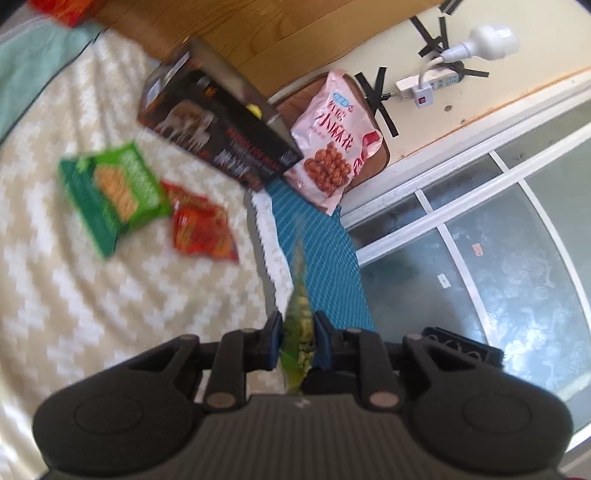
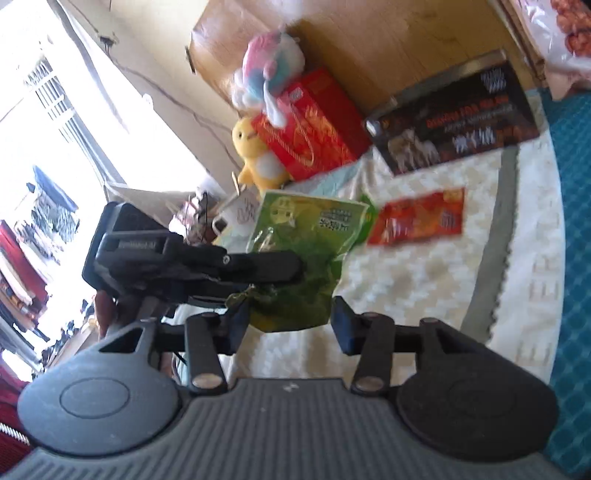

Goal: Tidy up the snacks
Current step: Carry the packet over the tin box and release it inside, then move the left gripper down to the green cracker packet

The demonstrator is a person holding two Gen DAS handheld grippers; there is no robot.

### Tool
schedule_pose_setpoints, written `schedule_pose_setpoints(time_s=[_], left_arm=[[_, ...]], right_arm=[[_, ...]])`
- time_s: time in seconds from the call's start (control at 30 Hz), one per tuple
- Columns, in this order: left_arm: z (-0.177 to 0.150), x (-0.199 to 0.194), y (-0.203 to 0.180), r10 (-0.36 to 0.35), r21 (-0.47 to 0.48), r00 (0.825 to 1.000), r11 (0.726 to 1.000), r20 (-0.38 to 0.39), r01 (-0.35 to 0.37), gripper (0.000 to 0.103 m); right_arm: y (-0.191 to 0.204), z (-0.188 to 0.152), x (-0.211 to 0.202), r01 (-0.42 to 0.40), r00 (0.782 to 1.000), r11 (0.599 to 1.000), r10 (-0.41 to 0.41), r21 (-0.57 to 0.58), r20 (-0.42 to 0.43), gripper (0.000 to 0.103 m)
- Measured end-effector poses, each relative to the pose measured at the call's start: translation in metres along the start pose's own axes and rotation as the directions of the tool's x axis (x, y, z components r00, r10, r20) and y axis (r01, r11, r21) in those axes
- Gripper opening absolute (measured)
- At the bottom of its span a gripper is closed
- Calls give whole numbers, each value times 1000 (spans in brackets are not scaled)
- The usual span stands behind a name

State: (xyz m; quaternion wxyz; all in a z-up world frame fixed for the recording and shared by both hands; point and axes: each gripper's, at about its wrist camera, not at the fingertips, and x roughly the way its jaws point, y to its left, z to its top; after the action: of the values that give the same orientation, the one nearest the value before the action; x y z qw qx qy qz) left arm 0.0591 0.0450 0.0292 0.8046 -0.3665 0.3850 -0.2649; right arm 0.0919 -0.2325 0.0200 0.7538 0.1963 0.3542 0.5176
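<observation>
In the left wrist view my left gripper [image 1: 298, 332] is shut on a green snack bag [image 1: 300, 314], which shows edge-on between its pads. In the right wrist view that same green bag [image 2: 303, 251] hangs above the bed, and the left gripper [image 2: 291, 269] reaches in from the left and pinches it. My right gripper [image 2: 291, 326] stands open just below. The bag's lower edge dips between its fingers, and the right pad is clear of it. A green cracker packet [image 1: 110, 192] and a red packet [image 1: 203, 229] lie on the cream patterned blanket [image 1: 92, 295].
A black box [image 1: 218, 129] leans against the wooden headboard [image 1: 258, 33], and a pink snack bag [image 1: 332, 144] sits on a stool beside it. A red box [image 2: 314, 125] and plush toys [image 2: 269, 66] stand at the back. A teal mat [image 1: 325, 240] hangs over the bed edge.
</observation>
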Motion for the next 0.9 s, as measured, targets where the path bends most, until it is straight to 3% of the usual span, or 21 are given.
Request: schedule_pose_setpoints(time_s=[0.07, 0.23, 0.33, 0.47, 0.57, 0.63, 0.7, 0.83, 0.9], left_arm=[[22, 6, -12, 25, 55, 1000, 998, 5, -25, 23], [88, 39, -47, 136, 242, 990, 960, 44, -142, 36], [129, 61, -50, 197, 290, 976, 932, 96, -217, 45], [166, 89, -44, 318, 313, 932, 880, 173, -358, 54], [177, 107, -36, 415, 357, 884, 809, 215, -467, 58], [178, 114, -32, 484, 377, 838, 748, 252, -546, 60], [175, 108, -30, 497, 391, 815, 716, 298, -579, 62], [162, 73, -25, 482, 374, 808, 719, 340, -586, 63], [150, 52, -20, 483, 350, 803, 728, 349, -590, 63]], right_arm=[[1, 16, -3, 16, 999, 1000, -15, -22, 44, 39], [0, 71, 5, 110, 986, 988, -95, -106, 139, 36], [-8, 110, 24, 178, 973, 975, -154, -132, 171, 35], [-30, 151, 66, 236, 964, 959, -211, -156, 163, 36], [-41, 165, 94, 304, 949, 931, -275, -203, 156, 44], [-44, 165, 106, 375, 924, 895, -342, -240, 170, 47], [-44, 162, 109, 413, 908, 869, -373, -272, 189, 47], [-41, 149, 90, 416, 902, 875, -361, -247, 238, 51], [-39, 141, 78, 392, 912, 893, -345, -220, 224, 51]])
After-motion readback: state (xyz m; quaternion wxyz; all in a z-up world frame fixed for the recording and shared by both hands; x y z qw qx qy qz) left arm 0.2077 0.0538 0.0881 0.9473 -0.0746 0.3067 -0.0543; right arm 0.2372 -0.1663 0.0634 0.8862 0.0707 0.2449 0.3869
